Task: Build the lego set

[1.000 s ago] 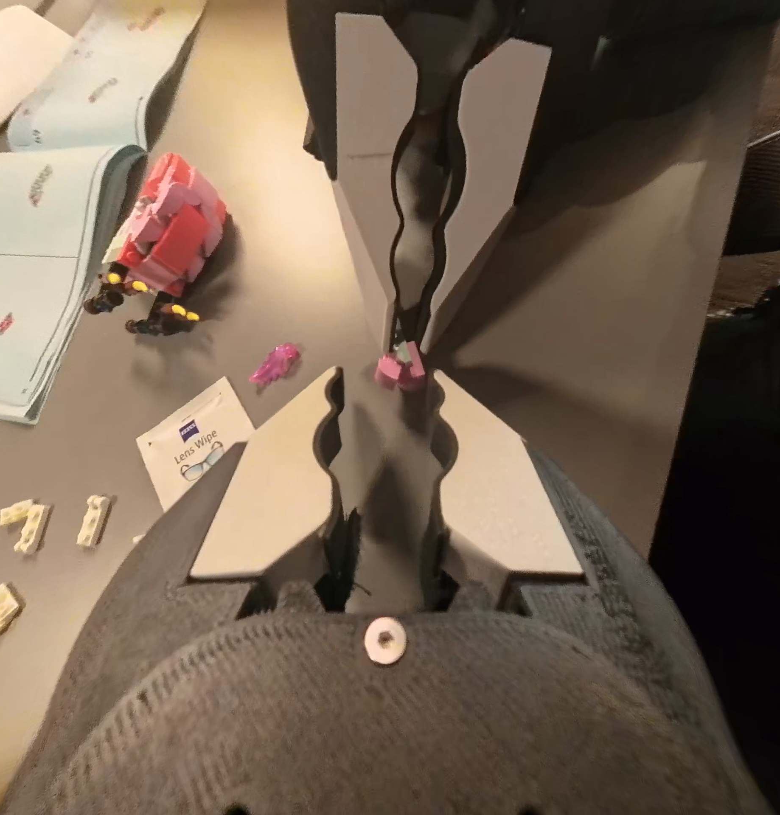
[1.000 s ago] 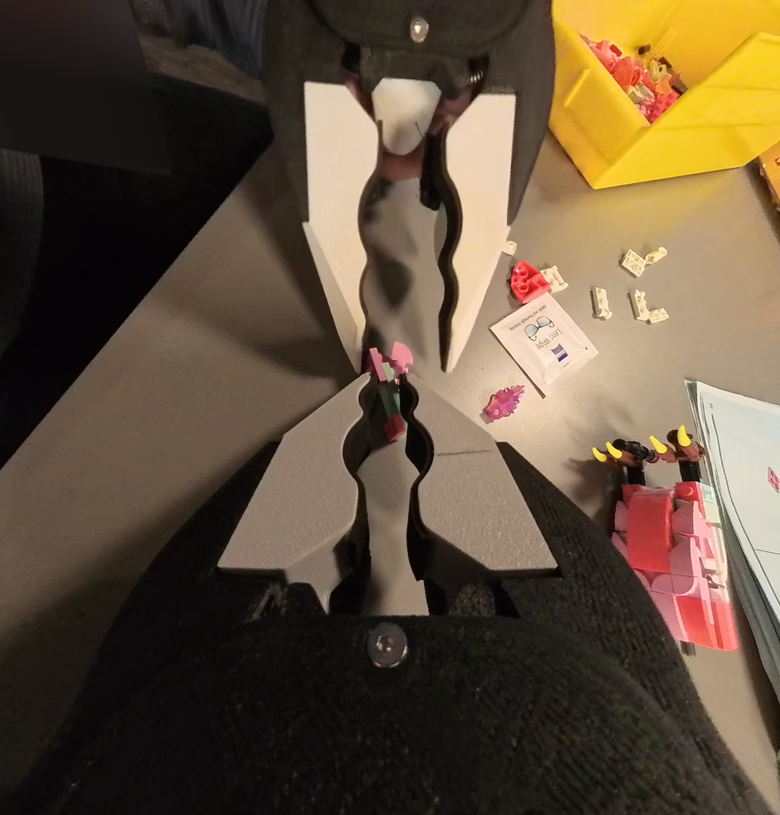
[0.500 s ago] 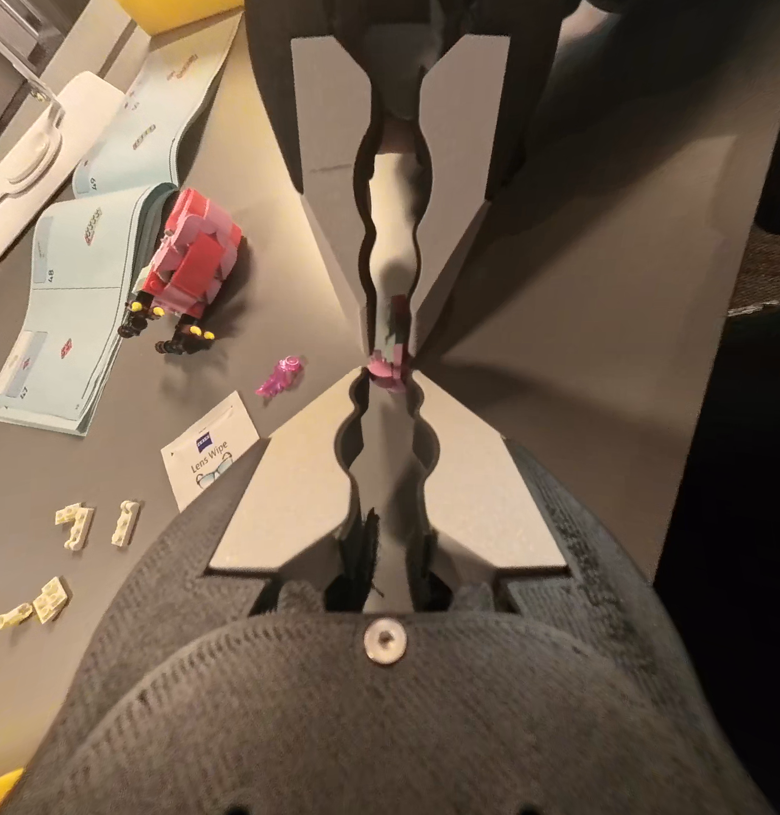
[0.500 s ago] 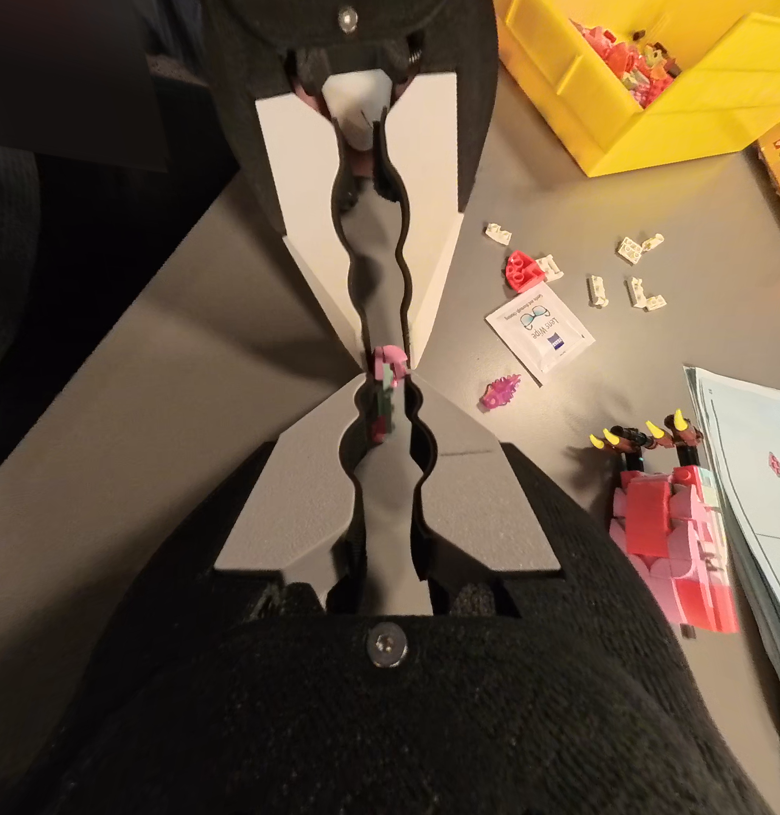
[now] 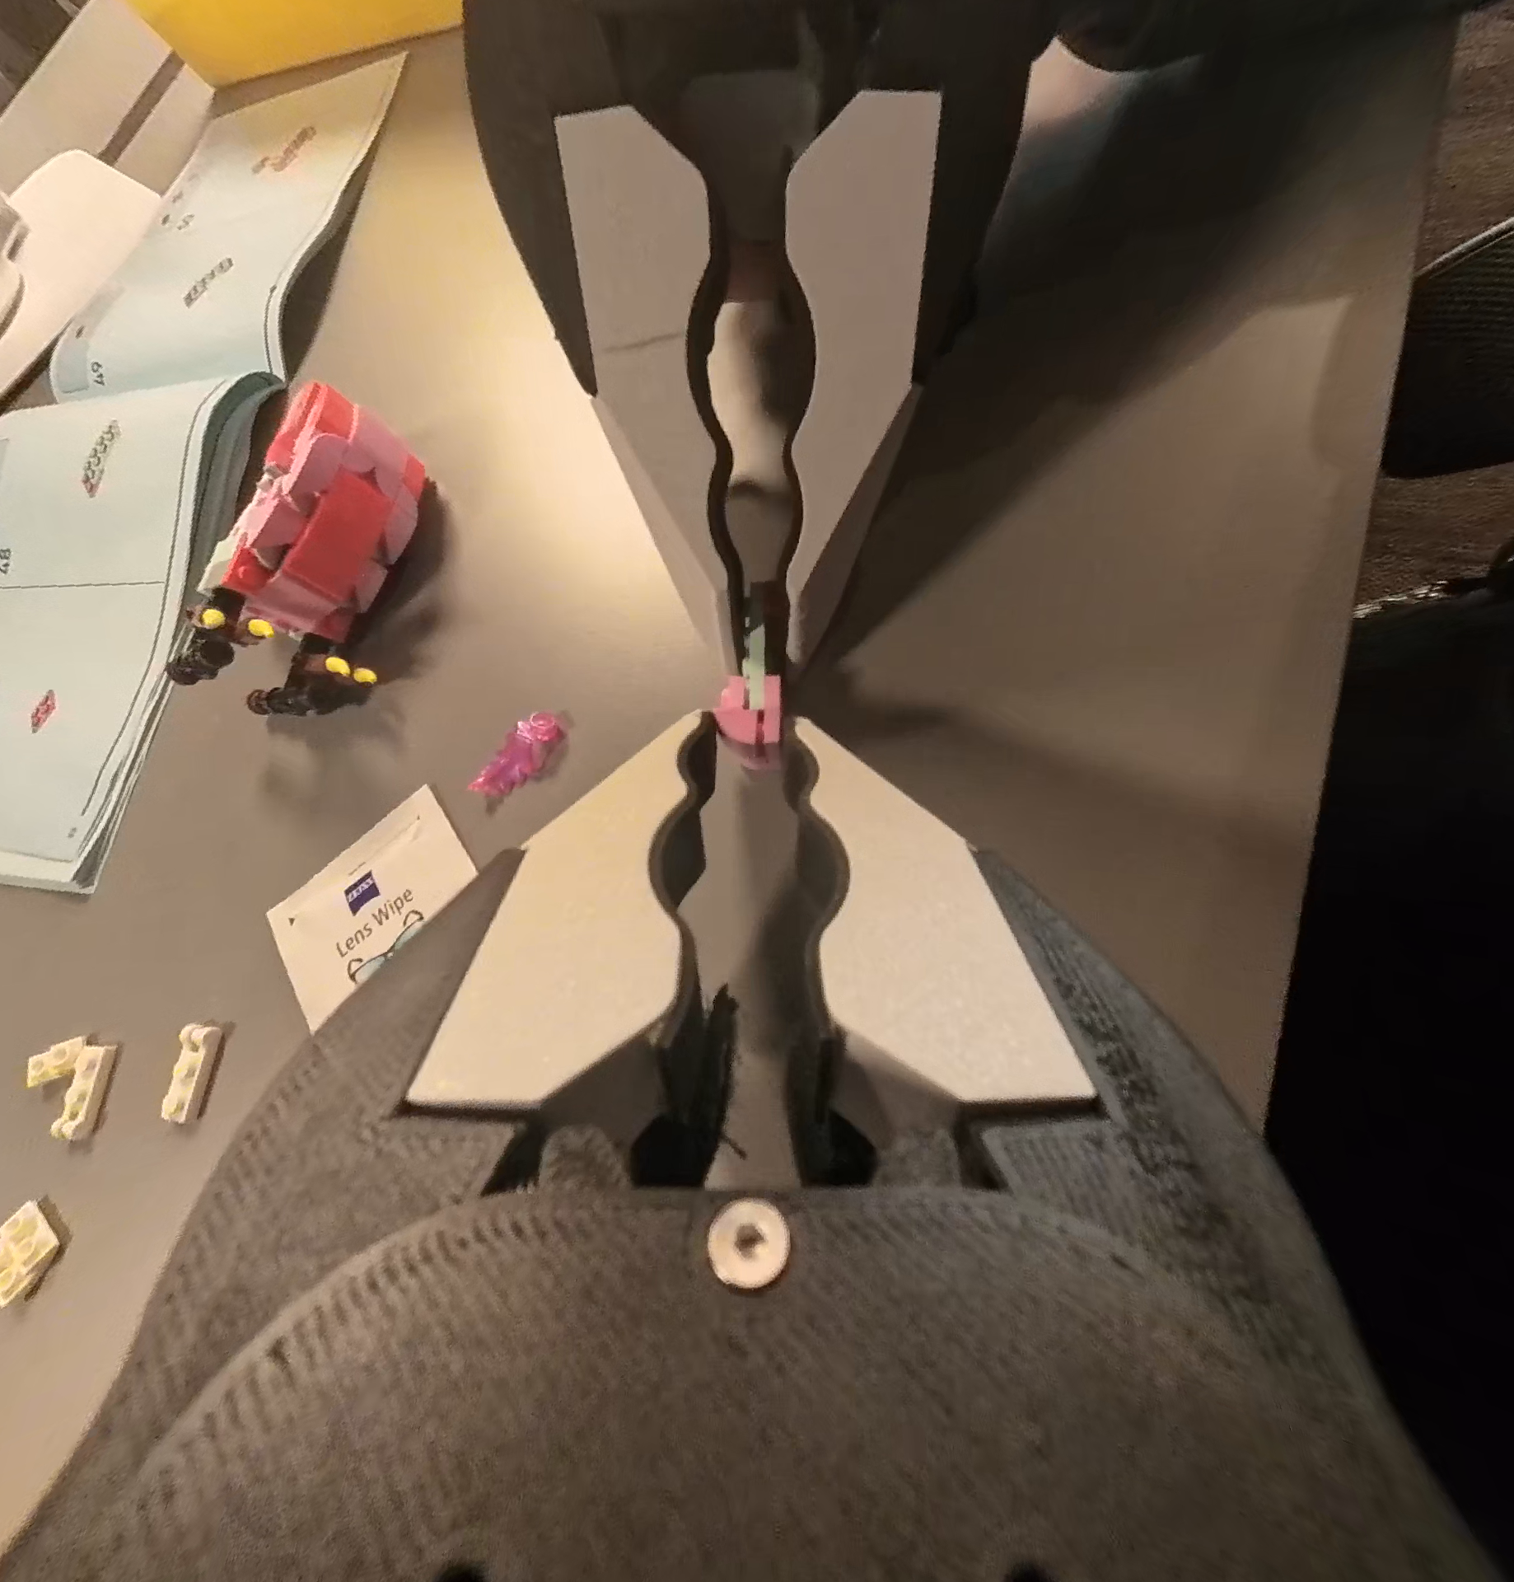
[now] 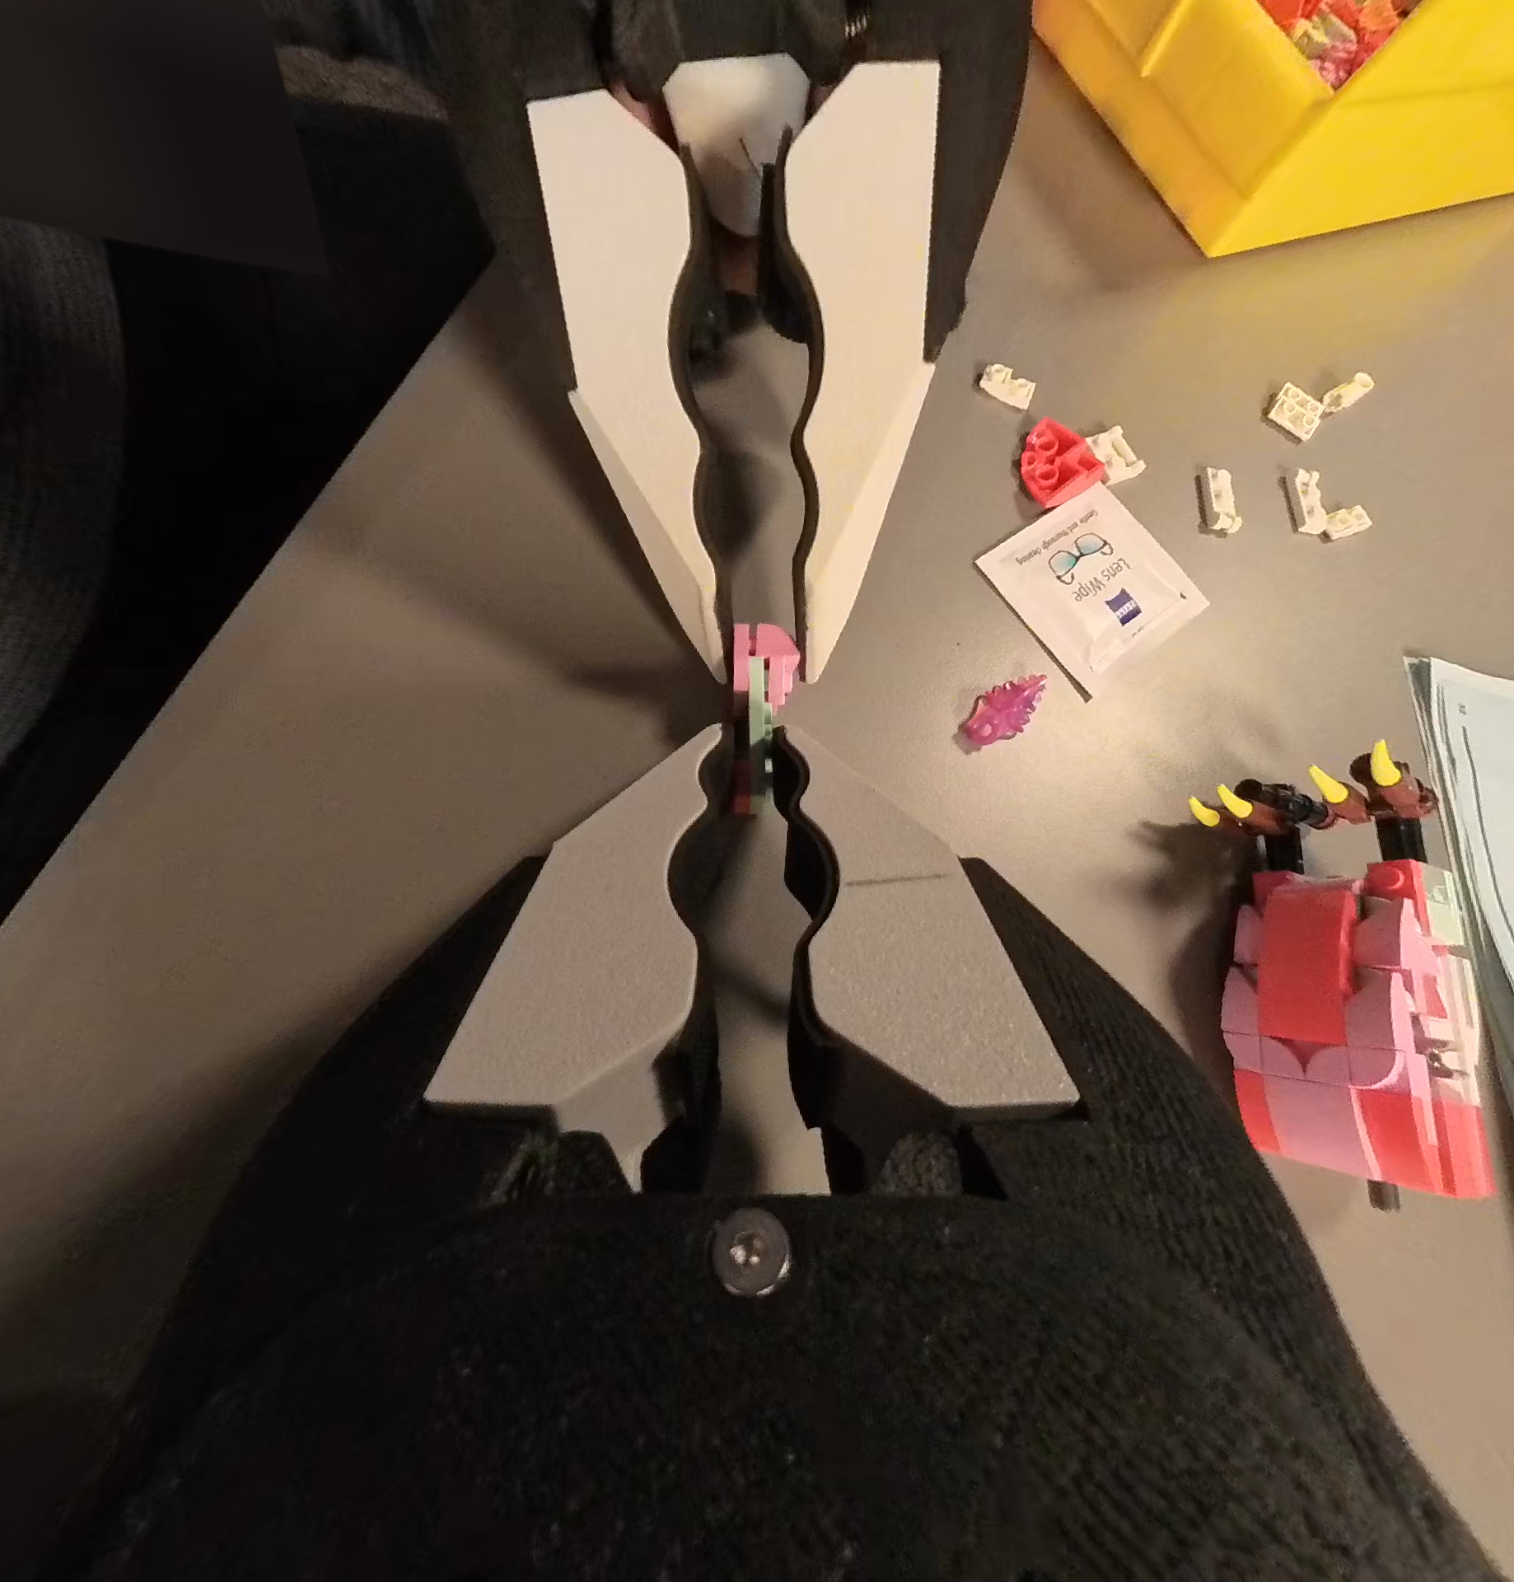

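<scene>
Where the two grippers meet tip to tip at the centre of both views, a small brick assembly (image 6: 758, 702) of pink, pale green and dark red pieces spans the gap between them above the grey bench (image 5: 1036, 685). The left gripper (image 5: 749, 736) has its jaws clenched on the pink end of it, and the right gripper (image 6: 749, 753) has its jaws clenched on the green and dark red end. To the left in the left wrist view lie a translucent magenta piece (image 5: 522, 752), a white wipe sachet (image 5: 368, 899), a red and pink brick model (image 5: 308, 531) with yellow claws, an open instruction booklet (image 5: 69, 599) and some cream bricks (image 5: 190, 1061). A yellow bin (image 6: 1301, 128) of bricks sits at the upper right of the right wrist view, with a red brick (image 6: 1057, 458) below it.
</scene>
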The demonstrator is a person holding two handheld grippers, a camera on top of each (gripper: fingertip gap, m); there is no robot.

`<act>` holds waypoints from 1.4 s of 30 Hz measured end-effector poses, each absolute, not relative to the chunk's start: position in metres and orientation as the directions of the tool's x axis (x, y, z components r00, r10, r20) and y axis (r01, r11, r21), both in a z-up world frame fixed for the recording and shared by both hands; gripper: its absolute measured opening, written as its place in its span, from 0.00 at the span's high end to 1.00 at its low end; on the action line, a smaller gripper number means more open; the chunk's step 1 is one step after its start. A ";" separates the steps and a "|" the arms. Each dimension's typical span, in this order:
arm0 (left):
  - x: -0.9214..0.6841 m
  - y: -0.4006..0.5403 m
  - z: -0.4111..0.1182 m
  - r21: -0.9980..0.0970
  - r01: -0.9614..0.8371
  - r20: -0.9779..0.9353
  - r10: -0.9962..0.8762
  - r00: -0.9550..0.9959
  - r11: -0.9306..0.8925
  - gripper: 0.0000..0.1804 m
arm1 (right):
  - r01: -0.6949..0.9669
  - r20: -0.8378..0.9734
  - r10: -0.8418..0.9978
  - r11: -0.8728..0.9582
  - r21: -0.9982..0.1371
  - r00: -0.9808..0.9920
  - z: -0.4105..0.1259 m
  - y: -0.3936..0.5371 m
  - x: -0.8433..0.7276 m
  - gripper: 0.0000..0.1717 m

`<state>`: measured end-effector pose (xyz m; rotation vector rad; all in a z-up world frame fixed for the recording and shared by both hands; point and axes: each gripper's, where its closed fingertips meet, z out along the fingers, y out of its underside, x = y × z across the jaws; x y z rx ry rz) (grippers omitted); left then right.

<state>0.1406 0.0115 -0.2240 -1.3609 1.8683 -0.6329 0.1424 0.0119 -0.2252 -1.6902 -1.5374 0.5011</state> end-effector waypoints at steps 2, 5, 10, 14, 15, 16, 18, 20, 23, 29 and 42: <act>0.140 0.012 -0.224 -0.741 -0.594 -0.266 -0.950 -0.166 0.312 0.92 | 0.650 0.208 0.959 0.034 -0.759 0.193 -0.225 0.012 0.142 0.97; 0.139 0.013 -0.225 -0.743 -0.604 -0.255 -0.956 -0.145 0.290 0.93 | 0.639 0.228 0.951 0.044 -0.768 0.208 -0.223 0.015 0.139 0.92; 0.141 0.009 -0.224 -0.735 -0.600 -0.285 -0.947 -0.150 0.316 0.93 | 0.641 0.256 0.949 0.080 -0.763 0.185 -0.222 0.012 0.135 0.93; 0.139 0.010 -0.224 -0.730 -0.594 -0.311 -0.939 -0.149 0.336 0.93 | 0.651 0.310 0.937 0.134 -0.747 0.163 -0.222 0.012 0.132 0.94; 0.138 0.010 -0.224 -0.725 -0.592 -0.331 -0.932 -0.148 0.352 0.93 | 0.657 0.332 0.930 0.152 -0.739 0.158 -0.222 0.012 0.132 0.94; 0.137 0.011 -0.224 -0.718 -0.593 -0.350 -0.925 -0.147 0.366 0.93 | 0.666 0.355 0.922 0.170 -0.727 0.152 -0.222 0.013 0.131 0.95; 0.136 0.013 -0.223 -0.698 -0.591 -0.403 -0.904 -0.141 0.403 0.94 | 0.690 0.410 0.901 0.209 -0.693 0.139 -0.222 0.014 0.130 0.95; 0.135 0.014 -0.223 -0.675 -0.593 -0.451 -0.882 -0.138 0.439 0.94 | 0.713 0.456 0.881 0.240 -0.659 0.125 -0.222 0.015 0.129 0.95; 0.133 0.017 -0.221 -0.656 -0.587 -0.509 -0.852 -0.121 0.475 0.94 | 0.740 0.522 0.845 0.278 -0.613 0.115 -0.220 0.019 0.129 0.95; 0.131 0.029 -0.200 -0.689 -0.551 -0.544 -0.838 -0.036 0.471 0.94 | 0.703 0.619 0.759 0.327 -0.631 0.203 -0.199 0.030 0.125 0.95; 0.131 0.038 -0.190 -0.727 -0.477 -0.570 -0.821 0.020 0.494 0.90 | 0.757 0.712 0.679 0.365 -0.542 0.181 -0.195 0.038 0.136 0.97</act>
